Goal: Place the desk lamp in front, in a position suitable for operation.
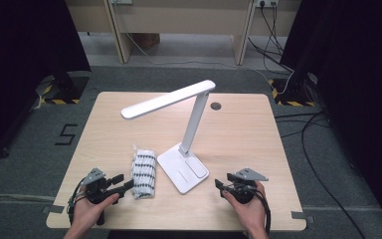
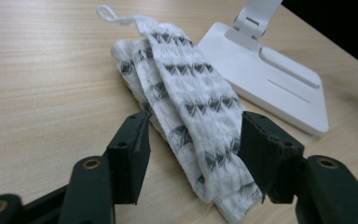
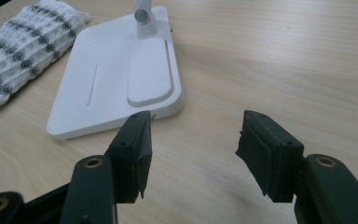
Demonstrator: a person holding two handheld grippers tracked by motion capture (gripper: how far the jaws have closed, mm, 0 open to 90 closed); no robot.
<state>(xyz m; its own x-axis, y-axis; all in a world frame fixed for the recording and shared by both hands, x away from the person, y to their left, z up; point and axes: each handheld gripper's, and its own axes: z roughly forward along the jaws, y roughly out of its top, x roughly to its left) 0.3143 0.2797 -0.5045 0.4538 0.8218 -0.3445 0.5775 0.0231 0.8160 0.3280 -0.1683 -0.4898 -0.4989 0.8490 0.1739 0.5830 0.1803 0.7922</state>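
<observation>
Left tongs [image 2: 193, 144] are wide open, straddling the near end of the folded cloth [image 2: 186, 107] on the worktop [image 1: 238, 129], gripping nothing. Right tongs [image 3: 193, 149] are open and empty near the lamp base [image 3: 116, 79]. Risk: pinching only the top fold, so the cloth unfolds or drags into the lamp.

Black grippers [image 1: 124, 185] — grey plates, brass-ringed screw holes, trailing cables.
</observation>
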